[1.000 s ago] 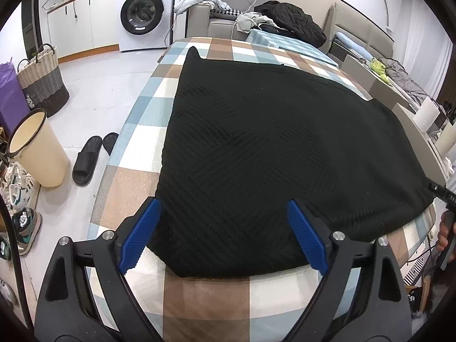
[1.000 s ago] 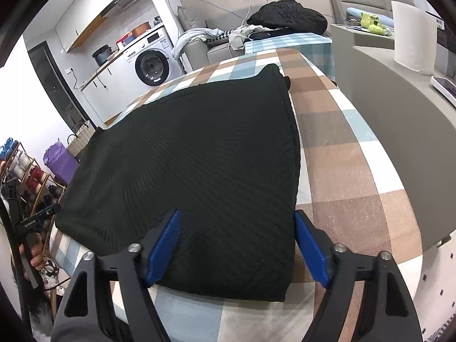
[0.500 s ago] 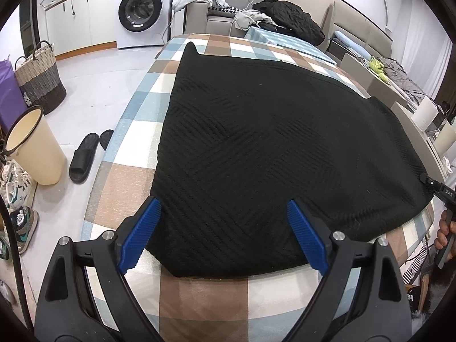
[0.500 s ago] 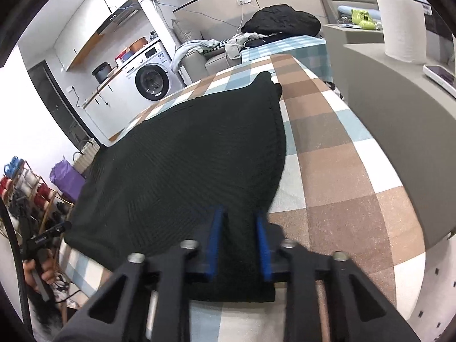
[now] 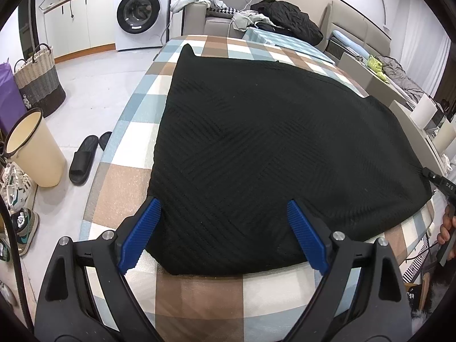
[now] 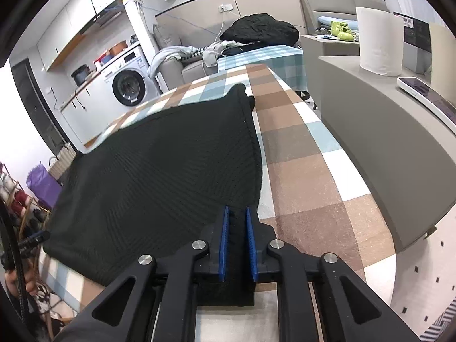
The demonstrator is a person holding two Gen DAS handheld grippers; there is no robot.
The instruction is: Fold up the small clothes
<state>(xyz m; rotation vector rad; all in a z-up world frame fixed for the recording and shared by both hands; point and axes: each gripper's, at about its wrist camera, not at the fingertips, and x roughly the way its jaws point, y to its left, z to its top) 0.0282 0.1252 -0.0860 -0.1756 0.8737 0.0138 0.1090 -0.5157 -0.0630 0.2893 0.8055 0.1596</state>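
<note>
Black ribbed knit garment (image 5: 270,148) fills mid-frame on my checked table (image 5: 199,293). My right tongs (image 6: 238,245) have just closed, pinching its near corner; my left tongs (image 5: 225,233) gape wide over its edge. No lettering reads clearly; only the right view shows a white paper roll (image 6: 380,42), upper right.

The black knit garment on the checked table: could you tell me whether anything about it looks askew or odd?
Nothing stands out: the black knit garment lies flat on the checked table, bunched only where the right gripper pinches its near corner.

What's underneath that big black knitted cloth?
The black cloth lies spread on a checked tablecloth, which shows all around it. Whatever lies beneath its middle is covered.
</note>
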